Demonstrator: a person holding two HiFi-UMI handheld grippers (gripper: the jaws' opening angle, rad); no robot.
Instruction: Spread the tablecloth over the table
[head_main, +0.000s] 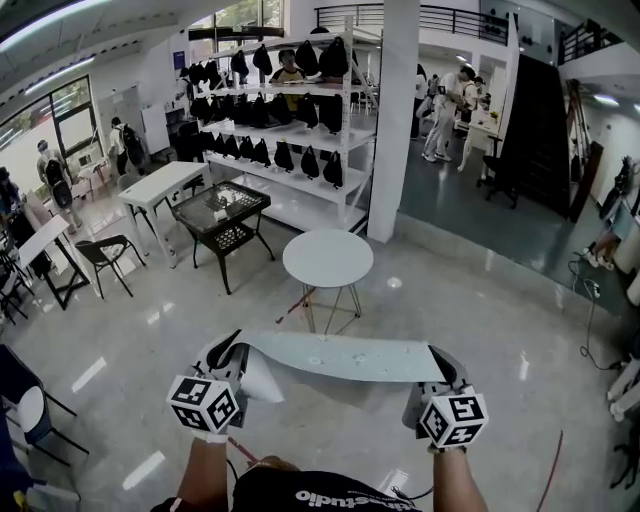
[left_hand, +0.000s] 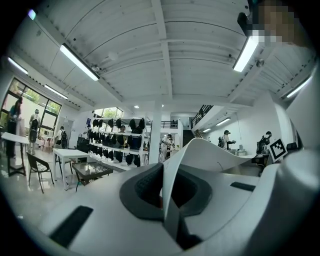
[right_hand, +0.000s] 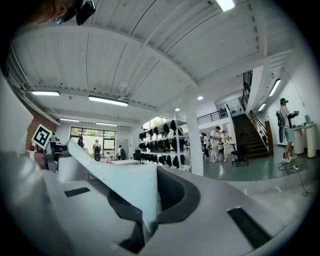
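Note:
A pale grey-blue tablecloth (head_main: 340, 357) hangs stretched between my two grippers, held up in the air in front of me. My left gripper (head_main: 228, 358) is shut on its left corner, and the cloth (left_hand: 170, 192) runs between the jaws in the left gripper view. My right gripper (head_main: 443, 368) is shut on the right corner, where the cloth (right_hand: 127, 192) is pinched between its pads. Beyond the cloth stands a small round white table (head_main: 328, 258) on thin legs, bare on top.
A black glass-topped table (head_main: 221, 213) and a white rectangular table (head_main: 160, 185) stand at the far left with a black chair (head_main: 105, 255). A white pillar (head_main: 392, 120) and shelves of dark bags (head_main: 290, 110) lie behind. Several people stand in the background.

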